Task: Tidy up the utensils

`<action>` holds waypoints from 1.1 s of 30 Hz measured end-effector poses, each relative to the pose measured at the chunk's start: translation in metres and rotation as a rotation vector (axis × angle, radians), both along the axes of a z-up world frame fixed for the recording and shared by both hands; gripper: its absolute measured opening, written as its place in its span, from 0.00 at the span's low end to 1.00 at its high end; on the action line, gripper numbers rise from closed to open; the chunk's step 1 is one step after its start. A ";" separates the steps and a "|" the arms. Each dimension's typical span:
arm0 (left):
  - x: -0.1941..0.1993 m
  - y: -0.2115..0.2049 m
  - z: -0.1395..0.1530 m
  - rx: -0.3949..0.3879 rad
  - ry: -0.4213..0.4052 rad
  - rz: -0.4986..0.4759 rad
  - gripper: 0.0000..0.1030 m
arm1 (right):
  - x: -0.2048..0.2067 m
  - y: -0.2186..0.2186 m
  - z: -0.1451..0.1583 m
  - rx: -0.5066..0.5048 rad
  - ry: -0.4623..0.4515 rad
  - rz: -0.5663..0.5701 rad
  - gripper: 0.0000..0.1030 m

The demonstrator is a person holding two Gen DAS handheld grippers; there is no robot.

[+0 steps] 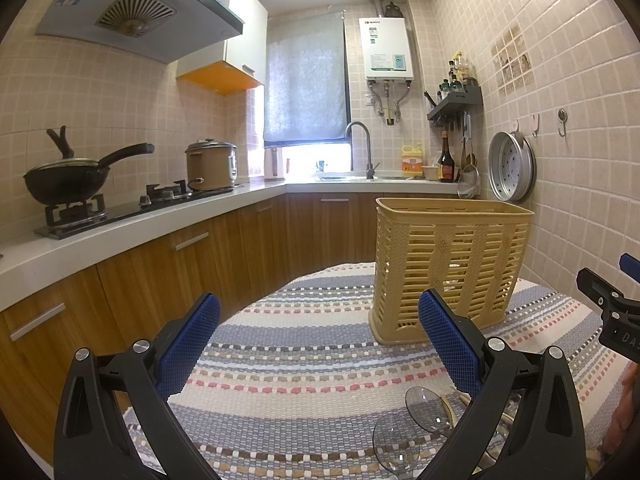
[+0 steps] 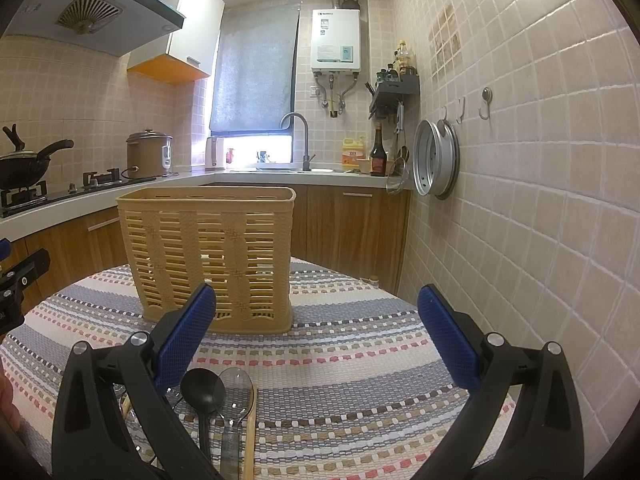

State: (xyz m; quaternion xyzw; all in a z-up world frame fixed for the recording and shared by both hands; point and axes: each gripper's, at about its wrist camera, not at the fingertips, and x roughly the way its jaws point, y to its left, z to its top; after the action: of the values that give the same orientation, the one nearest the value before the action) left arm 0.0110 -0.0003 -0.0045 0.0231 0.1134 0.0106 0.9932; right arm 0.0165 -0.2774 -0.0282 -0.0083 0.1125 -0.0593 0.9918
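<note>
Beige slatted basket [image 2: 208,256] stands upright mid-counter [image 2: 360,344]; black spoon [image 2: 202,396], clear spoons [image 2: 236,392] and chopsticks [image 2: 250,440] lie at its near edge. Left claw [image 1: 320,344] and right claw [image 2: 318,340] gape, holding nothing.

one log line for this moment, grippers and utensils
left gripper: open, empty | right gripper: open, empty | black spoon, clear spoon: on tablecloth | yellow basket: upright

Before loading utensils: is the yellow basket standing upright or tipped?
Upright: the yellow basket sits flat on the striped cloth, open rim level on top.
</note>
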 end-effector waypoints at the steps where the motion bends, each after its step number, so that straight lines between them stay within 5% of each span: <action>1: 0.000 0.000 0.000 -0.001 0.000 0.000 0.93 | 0.000 -0.001 0.001 0.000 0.001 0.000 0.94; 13: 0.001 0.001 -0.001 -0.007 0.010 0.002 0.93 | 0.009 -0.003 0.002 -0.015 0.048 -0.067 0.94; 18: 0.008 0.014 -0.002 -0.078 0.057 -0.020 0.93 | 0.015 -0.013 0.000 0.028 0.088 -0.072 0.94; 28: 0.061 0.058 -0.024 -0.372 0.576 -0.302 0.79 | 0.035 -0.019 -0.010 0.068 0.259 0.064 0.92; 33: 0.068 0.057 -0.039 -0.424 0.670 -0.374 0.76 | 0.045 -0.009 -0.016 0.027 0.347 0.119 0.59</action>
State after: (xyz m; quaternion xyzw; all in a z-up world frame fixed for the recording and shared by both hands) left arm 0.0789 0.0567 -0.0437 -0.1591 0.4229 -0.2011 0.8691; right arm 0.0611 -0.2861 -0.0444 -0.0120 0.2822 0.0034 0.9593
